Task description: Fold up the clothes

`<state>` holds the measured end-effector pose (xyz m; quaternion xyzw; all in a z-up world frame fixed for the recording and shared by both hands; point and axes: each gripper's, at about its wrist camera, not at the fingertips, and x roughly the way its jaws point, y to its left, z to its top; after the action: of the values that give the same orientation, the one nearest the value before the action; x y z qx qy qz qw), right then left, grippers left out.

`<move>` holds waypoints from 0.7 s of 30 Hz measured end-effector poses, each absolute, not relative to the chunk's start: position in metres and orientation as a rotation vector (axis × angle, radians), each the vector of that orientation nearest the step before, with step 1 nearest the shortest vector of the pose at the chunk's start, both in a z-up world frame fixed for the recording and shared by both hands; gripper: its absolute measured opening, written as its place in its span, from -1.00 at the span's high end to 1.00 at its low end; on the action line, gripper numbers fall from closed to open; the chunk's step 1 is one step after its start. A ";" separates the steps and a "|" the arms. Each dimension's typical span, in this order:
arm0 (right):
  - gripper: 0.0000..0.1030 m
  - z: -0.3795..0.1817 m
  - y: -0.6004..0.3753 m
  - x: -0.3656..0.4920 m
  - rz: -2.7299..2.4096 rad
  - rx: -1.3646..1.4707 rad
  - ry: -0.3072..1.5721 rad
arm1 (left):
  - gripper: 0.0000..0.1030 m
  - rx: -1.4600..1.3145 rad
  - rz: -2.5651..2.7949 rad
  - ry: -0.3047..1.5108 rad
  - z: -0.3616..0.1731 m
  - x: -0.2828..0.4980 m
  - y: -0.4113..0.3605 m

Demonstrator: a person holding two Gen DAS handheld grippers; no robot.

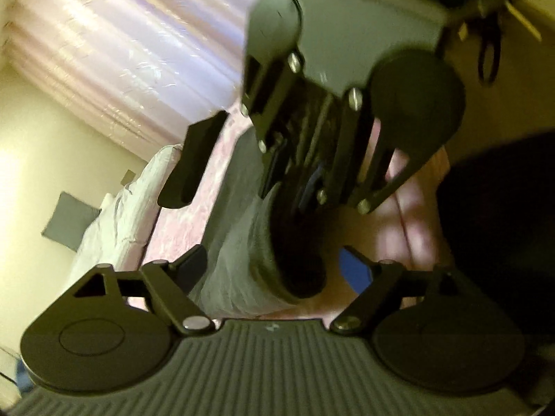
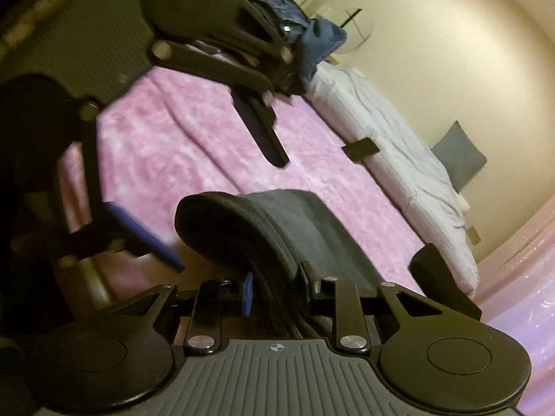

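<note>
A dark grey garment (image 2: 242, 222) arches up from my right gripper (image 2: 277, 286), whose fingers are shut on its folded edge just in front of the camera. My left gripper (image 2: 229, 211) comes in from the upper left of the right wrist view, open, with one dark finger and one blue-padded finger (image 2: 149, 239) spread either side of the cloth. In the left wrist view the grey garment (image 1: 249, 260) hangs between the wide-apart fingers of my left gripper (image 1: 272, 256). Facing it from above is my right gripper (image 1: 298, 187), clamped on the cloth. Both views are blurred.
A pink bed cover (image 2: 173, 138) lies under both grippers. A white pillow roll (image 2: 399, 159) runs along its far edge, with a heap of blue clothes (image 2: 305, 31) at one end. A grey cushion (image 2: 458, 157) leans on the cream wall. Pale pink curtains (image 1: 121, 52) hang nearby.
</note>
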<state>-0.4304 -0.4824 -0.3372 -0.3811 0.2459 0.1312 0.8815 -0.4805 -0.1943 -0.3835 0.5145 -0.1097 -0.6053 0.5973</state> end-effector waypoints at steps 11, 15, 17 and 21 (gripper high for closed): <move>-0.58 -0.377 -0.537 -0.427 0.165 -1.023 0.508 | 0.33 1.128 -1.489 -0.092 -0.366 -0.449 -0.215; -0.76 -0.392 -0.561 -0.416 0.109 -1.109 0.527 | 0.36 1.129 -1.480 -0.090 -0.354 -0.435 -0.221; -0.76 -0.400 -0.574 -0.411 0.080 -1.152 0.536 | 0.37 1.112 -1.480 -0.063 -0.352 -0.427 -0.221; -0.67 -0.407 -0.591 -0.399 0.050 -1.180 0.552 | 0.41 1.109 -1.459 -0.039 -0.353 -0.419 -0.214</move>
<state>-0.3990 -0.5915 -0.4067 -0.5489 0.2570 0.0233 0.7950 -0.4190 -0.2140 -0.3527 0.4799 -0.0167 -0.6315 0.6088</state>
